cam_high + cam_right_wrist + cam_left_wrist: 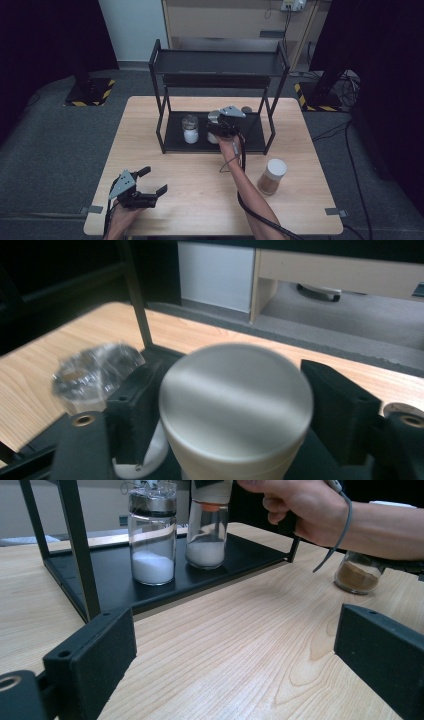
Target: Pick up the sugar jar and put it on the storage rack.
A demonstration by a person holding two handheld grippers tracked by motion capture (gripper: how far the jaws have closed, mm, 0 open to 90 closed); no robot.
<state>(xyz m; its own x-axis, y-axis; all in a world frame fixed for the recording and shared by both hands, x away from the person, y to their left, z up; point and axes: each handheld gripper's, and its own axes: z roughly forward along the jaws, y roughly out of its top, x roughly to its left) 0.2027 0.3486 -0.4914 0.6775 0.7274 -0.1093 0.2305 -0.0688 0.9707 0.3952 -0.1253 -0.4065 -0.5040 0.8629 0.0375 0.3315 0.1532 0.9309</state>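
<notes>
- Black padded jaws of the left gripper [153,182] are seen nearest in its own view, spread wide with nothing between them, parked over the light wooden table [185,210] well apart from the work.
- At the lower tier of the black metal two-tier rack [218,62], the right gripper [216,131] is placed around a clear glass jar with a silver metal lid, part-filled with white powder [235,400].
- Its jaws are seen standing on either side of that lid with a visible gap on the right, so the jar appears released and left standing on the lower shelf.
- Just beside it, a second clear glass jar of white powder [190,129] is already set on the same shelf.
- One white-lidded jar of brown powder [272,176] is left on the table, near the right forearm and outside the rack.
- Judged from this, two jars are shelved and one remains to be moved; the top shelf carries nothing visible.
- No brand, label or readable writing can be made out on any jar or on the rack.
</notes>
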